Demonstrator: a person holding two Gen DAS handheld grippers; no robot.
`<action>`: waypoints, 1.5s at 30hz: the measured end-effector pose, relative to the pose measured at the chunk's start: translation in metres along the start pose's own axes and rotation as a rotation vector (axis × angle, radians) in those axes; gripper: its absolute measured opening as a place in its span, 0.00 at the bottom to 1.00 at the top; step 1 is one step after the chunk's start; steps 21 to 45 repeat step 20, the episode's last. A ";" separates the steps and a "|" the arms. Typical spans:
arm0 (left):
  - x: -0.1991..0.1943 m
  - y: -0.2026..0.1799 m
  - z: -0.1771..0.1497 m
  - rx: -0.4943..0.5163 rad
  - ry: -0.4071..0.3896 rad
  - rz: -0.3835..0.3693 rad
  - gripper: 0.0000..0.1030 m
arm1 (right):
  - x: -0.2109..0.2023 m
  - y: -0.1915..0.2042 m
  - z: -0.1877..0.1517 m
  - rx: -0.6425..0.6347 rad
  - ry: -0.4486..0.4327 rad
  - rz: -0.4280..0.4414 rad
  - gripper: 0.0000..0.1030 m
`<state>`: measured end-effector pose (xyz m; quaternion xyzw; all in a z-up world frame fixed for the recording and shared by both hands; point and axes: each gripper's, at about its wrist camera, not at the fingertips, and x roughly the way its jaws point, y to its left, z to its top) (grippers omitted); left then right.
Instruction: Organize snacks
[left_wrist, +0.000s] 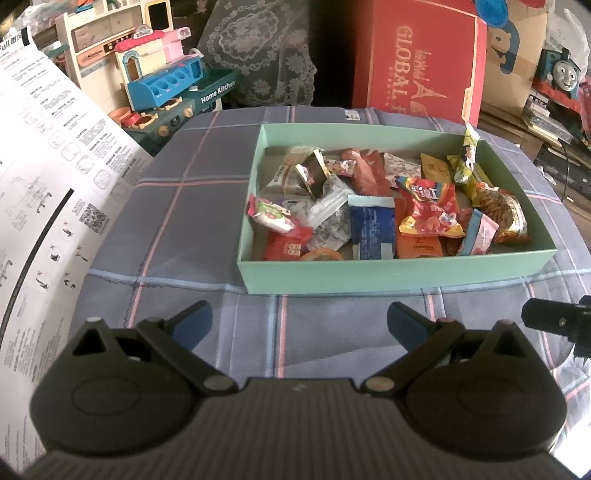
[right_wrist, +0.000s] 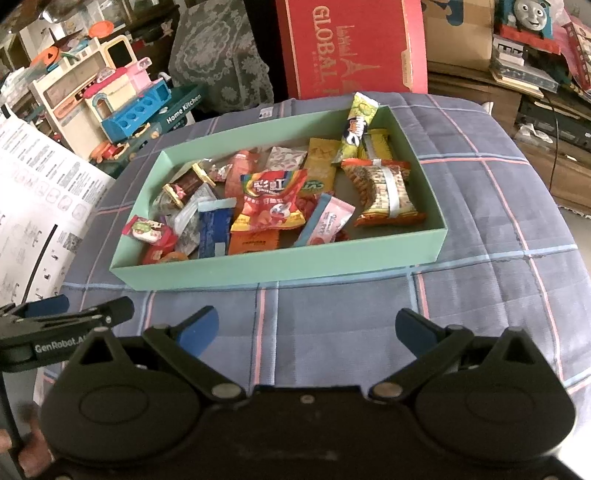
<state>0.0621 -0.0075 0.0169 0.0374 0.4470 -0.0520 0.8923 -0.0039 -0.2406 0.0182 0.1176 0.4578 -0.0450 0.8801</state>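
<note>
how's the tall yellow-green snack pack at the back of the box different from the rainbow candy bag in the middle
The yellow-green snack pack is long and narrow; the rainbow candy bag is broad and pillow-shaped. The snack pack stands propped against the far wall of the green box, its top poking above the rim; the candy bag lies on top of other packets, below the rim. Both are sealed and inside the box, untouched by either gripper.

Your left gripper (left_wrist: 299, 317) is level and low, fingers spread wide with nothing between the blue pads (left_wrist: 194, 323). Your right gripper (right_wrist: 306, 326) matches it, jaws wide and empty, just beside the left, both pointing forward
</note>
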 end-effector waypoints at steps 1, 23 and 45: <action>0.000 0.000 0.000 -0.001 -0.001 0.006 1.00 | 0.001 0.001 0.000 -0.002 0.002 -0.001 1.00; 0.010 0.005 0.001 0.014 0.010 -0.007 1.00 | 0.009 0.002 0.002 -0.032 0.012 -0.009 1.00; 0.010 0.005 0.001 0.014 0.010 -0.007 1.00 | 0.009 0.002 0.002 -0.032 0.012 -0.009 1.00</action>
